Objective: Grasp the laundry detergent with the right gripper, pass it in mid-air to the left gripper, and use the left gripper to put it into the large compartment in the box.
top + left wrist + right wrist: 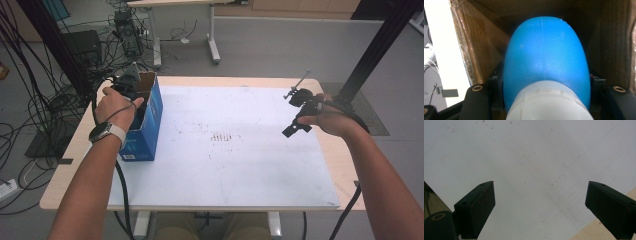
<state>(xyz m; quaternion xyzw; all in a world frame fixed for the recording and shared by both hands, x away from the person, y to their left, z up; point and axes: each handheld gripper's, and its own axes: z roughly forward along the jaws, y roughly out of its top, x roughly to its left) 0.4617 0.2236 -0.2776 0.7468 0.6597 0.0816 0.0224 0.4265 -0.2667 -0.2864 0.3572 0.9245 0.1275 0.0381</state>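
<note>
A blue rounded object with a white end (546, 55) sits between the two black jaws of my left gripper (546, 80), which is shut on it. It is down inside a cardboard box, whose brown inner walls (474, 50) surround it. In the high view the left gripper (131, 80) reaches into the open top of the blue box (150, 120) at the table's left. My right gripper (296, 112) hovers at the right side of the white board (225, 165). Its jaws (540, 195) stand wide apart with nothing between them.
The white board covers most of the wooden table (65, 185). The table's wooden edge (599, 232) lies near the right gripper. Cables (30, 100) and equipment lie on the floor to the left. Black frame posts (375, 50) rise at both back corners.
</note>
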